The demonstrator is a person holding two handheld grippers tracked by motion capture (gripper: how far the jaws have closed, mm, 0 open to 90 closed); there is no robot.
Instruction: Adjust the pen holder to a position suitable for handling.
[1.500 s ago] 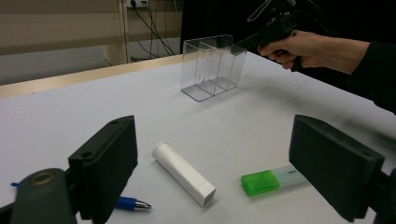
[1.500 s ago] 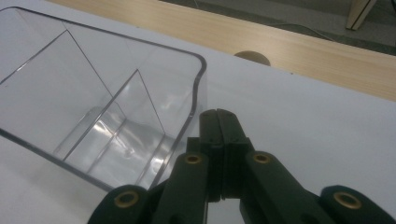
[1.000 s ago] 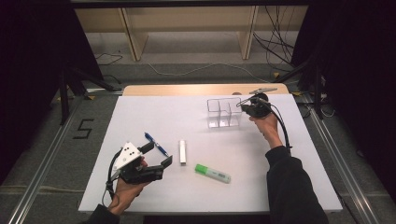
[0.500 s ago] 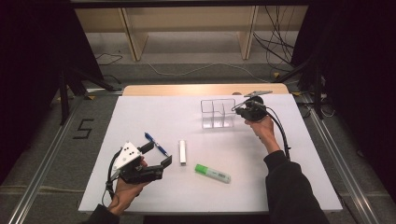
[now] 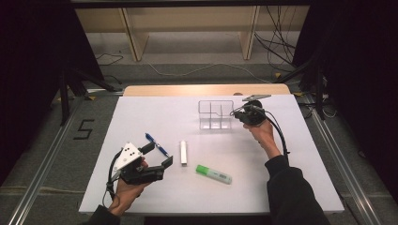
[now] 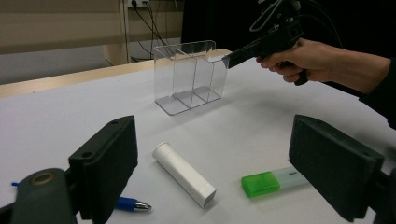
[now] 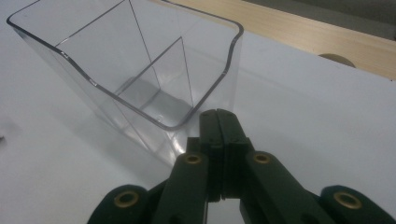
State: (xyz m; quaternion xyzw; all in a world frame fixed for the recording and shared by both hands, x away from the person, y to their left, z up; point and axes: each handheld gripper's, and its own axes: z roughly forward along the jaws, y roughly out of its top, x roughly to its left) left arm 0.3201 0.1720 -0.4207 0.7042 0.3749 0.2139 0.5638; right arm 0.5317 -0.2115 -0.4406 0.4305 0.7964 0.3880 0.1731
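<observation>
one clear organizer [image 5: 215,115], three compartments, two grippers, one highlighter [image 5: 214,174]

Grey floor [image 5: 197,75] — wooden shelving [image 5: 187,21] behind — dark surroundings.

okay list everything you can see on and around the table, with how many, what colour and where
Organizer: 1, clear plastic, three compartments, all empty, far middle of the table.
Pen: 1, blue, near left, close to the left tool.
Tube: 1, white, capped, lying flat at the near middle.
Highlighter: 1, green cap, pale body, lying flat near the front edge.
Table: 1, white top with a wooden strip along the far edge.
Shelf: 1, light wood, beyond the table.
Left tool: 1, black, jaws wide open with nothing between them, near left.
Right tool: 1, black, jaws shut, tips against the organizer's right end wall.
</observation>
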